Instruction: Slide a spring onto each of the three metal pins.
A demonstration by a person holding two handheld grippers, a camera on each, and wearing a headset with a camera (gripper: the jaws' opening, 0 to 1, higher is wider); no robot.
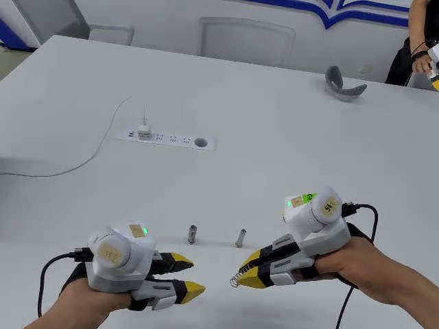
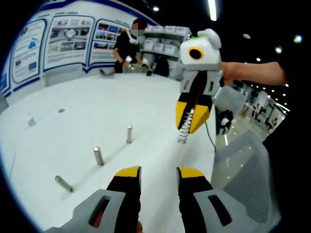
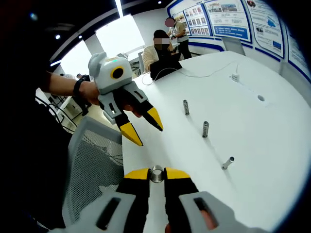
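Three short metal pins stand on the white table (image 1: 274, 137). The near pin (image 3: 227, 162) is bare and also shows as pin (image 1: 241, 238) in the head view. Two farther pins (image 3: 205, 128) (image 3: 185, 107) look ribbed, with springs on them; one of them is the pin (image 1: 192, 234). My right gripper (image 1: 245, 274) is shut on a small spring (image 1: 235, 279), held end-on between the tips (image 3: 156, 173), a little short of the bare pin. My left gripper (image 1: 189, 275) stands open with nothing in it, just left of the pins (image 2: 98, 156).
A white power strip (image 1: 167, 139) with a plug and a cable lies mid-table. A grey curved part (image 1: 343, 83) sits at the far right. Chairs (image 1: 245, 38) line the far edge, and a mesh chair (image 3: 92, 160) stands beside me. A person (image 1: 420, 48) works at the far right corner.
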